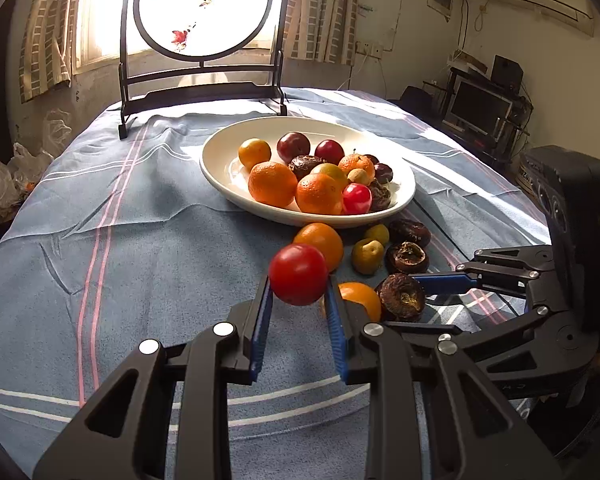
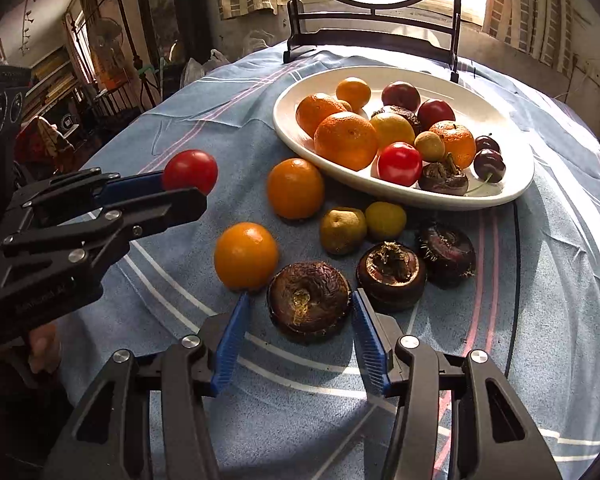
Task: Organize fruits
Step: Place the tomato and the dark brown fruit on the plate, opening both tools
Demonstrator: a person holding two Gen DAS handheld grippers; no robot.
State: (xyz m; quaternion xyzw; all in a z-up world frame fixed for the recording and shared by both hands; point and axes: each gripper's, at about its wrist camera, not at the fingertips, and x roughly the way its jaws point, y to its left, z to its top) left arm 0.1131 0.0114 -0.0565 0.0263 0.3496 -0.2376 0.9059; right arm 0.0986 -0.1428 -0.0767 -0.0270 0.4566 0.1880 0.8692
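2 tongs: left [image 1: 299, 292] grips tomato [image 1: 298, 274], right [image 2: 300, 312] straddles chestnut [image 2: 309, 305]

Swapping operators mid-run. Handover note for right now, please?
Left gripper: shut on the red tomato, lifted off the cloth, short of the white plate.
Right gripper: open, fingers either side of the nearest water chestnut, not closed on it.
Done: plate already holds oranges, plums, cherries, a tomato and more.
Left on the tablecloth: two oranges, two small greenish fruits, three water chestnuts.
Likely next: tomato onto the plate, then the rest.
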